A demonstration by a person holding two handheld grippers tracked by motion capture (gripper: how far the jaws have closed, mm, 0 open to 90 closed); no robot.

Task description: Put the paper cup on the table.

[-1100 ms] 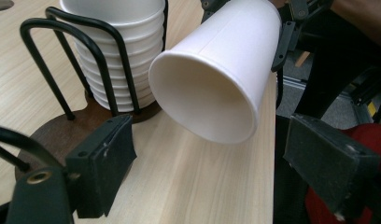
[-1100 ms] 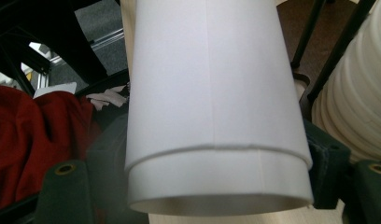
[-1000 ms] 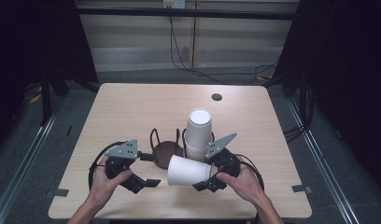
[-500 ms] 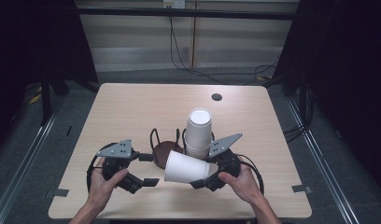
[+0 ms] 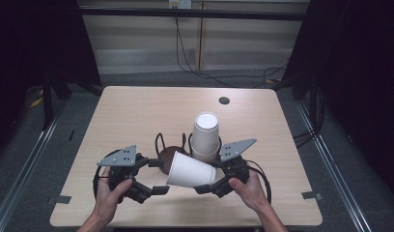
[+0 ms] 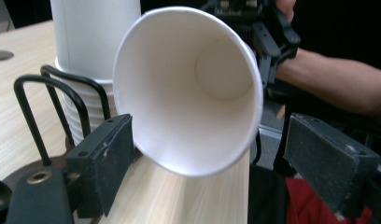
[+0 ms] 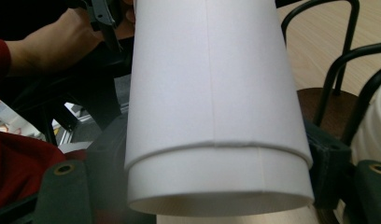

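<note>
A white paper cup [image 5: 190, 170] lies on its side above the table's near part, and my right gripper [image 5: 210, 182] is shut on its base end [image 7: 212, 93]. Its open mouth [image 6: 188, 88] faces my left gripper [image 5: 155, 177]. That gripper [image 6: 216, 168] is open, with its jaws on either side of the rim. One pad [image 6: 104, 163] is at the rim's edge and the other pad [image 6: 328, 163] stands apart from it. Behind, a stack of upturned white cups [image 5: 205, 135] stands in a black wire holder [image 5: 172, 153] with a brown base.
The light wooden table [image 5: 137, 111] has a small dark round hole [image 5: 224, 100] near its far edge. Both of the person's hands reach in over the front edge. Dark floor and cables surround the table.
My left gripper has edged right toward the cup's mouth, so its jaws now flank the rim. The cup in the right gripper has shifted slightly left and up.
</note>
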